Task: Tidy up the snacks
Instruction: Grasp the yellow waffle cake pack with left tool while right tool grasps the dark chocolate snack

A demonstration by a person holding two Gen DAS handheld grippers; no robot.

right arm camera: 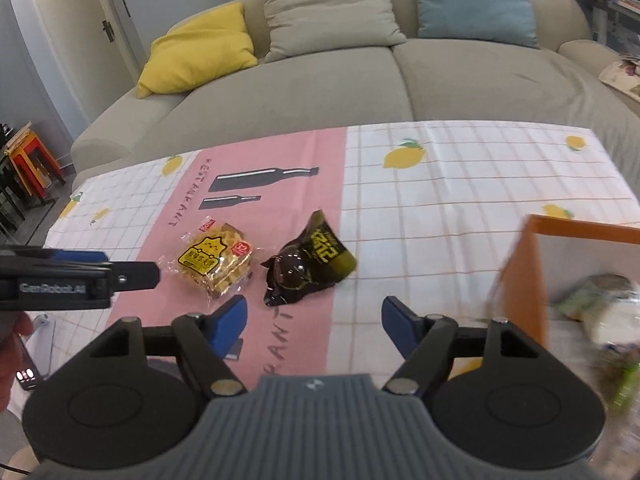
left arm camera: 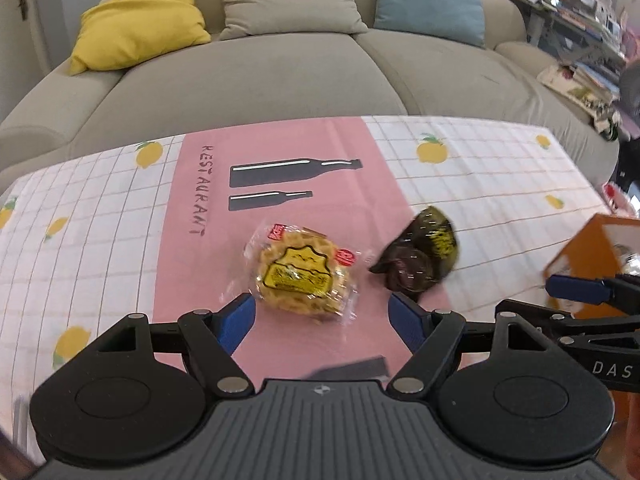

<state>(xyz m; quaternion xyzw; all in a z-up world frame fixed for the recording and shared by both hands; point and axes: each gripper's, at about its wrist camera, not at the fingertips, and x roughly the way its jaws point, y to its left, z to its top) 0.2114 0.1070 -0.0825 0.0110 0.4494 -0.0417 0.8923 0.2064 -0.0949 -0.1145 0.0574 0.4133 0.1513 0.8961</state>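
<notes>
A yellow wrapped waffle snack [left arm camera: 304, 276] [right arm camera: 216, 260] lies on the pink mat. A dark packet with yellow print [left arm camera: 420, 256] [right arm camera: 312, 264] lies just to its right. My left gripper [left arm camera: 324, 316] is open and empty, its fingers just short of the waffle snack on either side. My right gripper [right arm camera: 314, 320] is open and empty, just short of the dark packet. An orange box [right arm camera: 524, 276] [left arm camera: 592, 256] at the right holds several wrapped snacks [right arm camera: 608, 308].
The table carries a white lemon-print cloth [right arm camera: 460, 200] with a pink mat [left arm camera: 280, 168]. A grey sofa [left arm camera: 256, 80] with cushions stands behind the table. The left gripper shows in the right wrist view [right arm camera: 92, 264]; the right gripper shows in the left wrist view [left arm camera: 580, 292].
</notes>
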